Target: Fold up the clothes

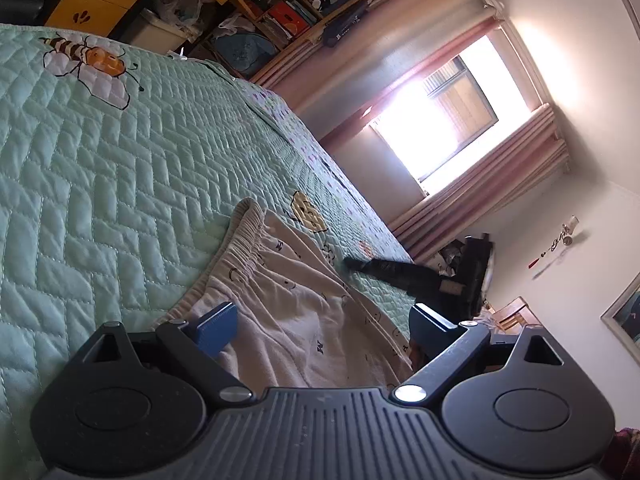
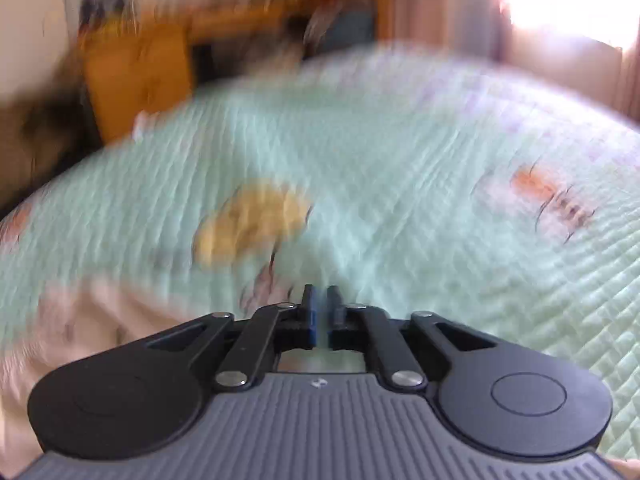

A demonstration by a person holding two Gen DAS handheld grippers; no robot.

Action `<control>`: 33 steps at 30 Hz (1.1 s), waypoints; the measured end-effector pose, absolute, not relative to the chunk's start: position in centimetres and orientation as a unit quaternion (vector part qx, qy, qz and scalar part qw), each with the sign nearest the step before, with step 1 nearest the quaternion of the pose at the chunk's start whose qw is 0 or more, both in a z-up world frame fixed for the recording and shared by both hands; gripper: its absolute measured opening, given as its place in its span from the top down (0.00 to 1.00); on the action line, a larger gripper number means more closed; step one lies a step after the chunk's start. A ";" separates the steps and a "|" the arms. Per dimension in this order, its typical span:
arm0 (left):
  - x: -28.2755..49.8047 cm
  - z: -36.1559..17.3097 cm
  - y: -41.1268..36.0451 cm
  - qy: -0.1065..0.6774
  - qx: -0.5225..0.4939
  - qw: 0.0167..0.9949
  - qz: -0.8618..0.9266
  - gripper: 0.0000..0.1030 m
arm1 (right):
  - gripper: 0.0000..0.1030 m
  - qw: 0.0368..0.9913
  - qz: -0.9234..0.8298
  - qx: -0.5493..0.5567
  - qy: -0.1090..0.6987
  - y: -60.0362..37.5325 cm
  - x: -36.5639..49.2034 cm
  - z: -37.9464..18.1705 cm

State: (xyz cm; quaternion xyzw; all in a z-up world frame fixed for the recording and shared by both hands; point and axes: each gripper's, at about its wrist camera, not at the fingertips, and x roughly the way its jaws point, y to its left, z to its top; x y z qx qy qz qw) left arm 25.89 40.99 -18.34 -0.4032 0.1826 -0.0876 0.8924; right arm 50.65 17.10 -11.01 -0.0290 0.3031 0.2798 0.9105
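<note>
A pale pink garment [image 1: 304,312] with a gathered elastic waistband [image 1: 240,248] and small dark prints lies rumpled on the green quilted bed cover [image 1: 100,180]. My left gripper [image 1: 322,326] stands wide open over it, the cloth lying loose between the blue left pad [image 1: 216,330] and the dark right finger [image 1: 430,322]. The right wrist view is blurred. There my right gripper [image 2: 320,312] is shut above the bare quilt [image 2: 440,200] with nothing between its fingers. The pink garment [image 2: 72,328] lies to its lower left.
The quilt carries bee and yellow cartoon prints [image 1: 86,60]. A dark object [image 1: 404,272] lies at the bed's far edge. Beyond the bed stand wooden shelves [image 1: 280,4] packed with things, pink curtains [image 1: 500,184] and a bright window [image 1: 444,116].
</note>
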 end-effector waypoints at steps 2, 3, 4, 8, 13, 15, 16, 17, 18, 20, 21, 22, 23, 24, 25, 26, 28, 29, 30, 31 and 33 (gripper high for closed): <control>25.8 -18.4 41.1 0.179 -0.408 0.891 -0.087 0.09 | 0.92 0.908 0.308 -0.001 0.285 15.4 49.3 -9.6; 25.7 -18.4 41.2 0.175 -0.414 0.889 -0.087 0.09 | 0.92 0.901 0.327 -0.018 0.286 14.8 48.3 -9.1; 25.5 -18.2 41.3 0.169 -0.419 0.888 -0.088 0.08 | 0.89 0.893 0.341 -0.043 0.291 14.2 47.3 -8.7; 24.8 -16.6 40.3 0.133 -0.418 0.885 -0.157 0.01 | 0.85 0.884 0.324 -0.111 0.318 10.4 44.0 -8.4; 26.4 -17.4 37.7 0.184 -0.389 0.878 -0.210 0.02 | 0.89 0.862 0.302 -0.136 0.383 9.5 46.0 -12.7; 27.3 -18.6 37.4 0.224 -0.374 0.880 -0.189 0.13 | 0.99 0.874 0.279 -0.145 0.370 9.8 47.8 -14.1; 27.5 -18.9 37.4 0.234 -0.365 0.883 -0.181 0.18 | 1.00 0.884 0.261 -0.152 0.358 10.4 48.7 -14.3; 27.5 -18.9 37.4 0.235 -0.362 0.884 -0.180 0.18 | 1.00 0.892 0.243 -0.160 0.345 11.1 49.5 -14.4; 27.4 -18.9 37.5 0.235 -0.362 0.884 -0.181 0.17 | 1.00 0.900 0.234 -0.156 0.332 11.3 50.0 -14.4; 27.4 -19.0 37.7 0.231 -0.365 0.883 -0.184 0.18 | 0.96 0.912 0.223 -0.130 0.319 10.7 50.2 -14.0; 27.2 -19.0 37.9 0.227 -0.369 0.882 -0.185 0.18 | 0.96 0.916 0.227 -0.118 0.309 10.2 49.5 -13.6; 27.1 -19.0 38.0 0.223 -0.374 0.881 -0.185 0.18 | 0.95 0.920 0.231 -0.105 0.300 9.6 48.8 -13.1; 27.0 -18.7 38.2 0.219 -0.376 0.881 -0.184 0.18 | 0.93 0.915 0.249 -0.101 0.300 9.5 47.8 -12.7; 26.9 -18.5 38.3 0.218 -0.376 0.882 -0.183 0.17 | 0.93 0.910 0.267 -0.098 0.302 9.5 46.8 -12.3; 27.0 -18.2 38.3 0.218 -0.375 0.883 -0.180 0.17 | 0.93 0.905 0.285 -0.094 0.303 9.4 45.8 -11.9; 27.0 -18.2 38.3 0.218 -0.373 0.884 -0.176 0.17 | 0.93 0.893 0.307 -0.096 0.314 10.0 45.3 -11.8; 26.9 -18.2 38.4 0.218 -0.373 0.886 -0.170 0.18 | 0.93 0.891 0.300 -0.099 0.327 11.7 47.0 -12.5; 26.8 -18.1 38.5 0.214 -0.372 0.888 -0.163 0.18 | 0.96 0.890 0.296 -0.101 0.333 12.6 47.9 -12.9; 26.6 -18.0 38.7 0.210 -0.371 0.891 -0.156 0.18 | 0.98 0.889 0.292 -0.103 0.339 13.4 48.8 -13.3; 26.5 -18.0 38.9 0.207 -0.370 0.894 -0.143 0.17 | 1.00 0.887 0.288 -0.105 0.345 14.3 49.7 -13.7; 26.1 -18.0 39.8 0.200 -0.380 0.895 -0.122 0.17 | 0.97 0.895 0.281 -0.102 0.331 15.3 50.4 -13.4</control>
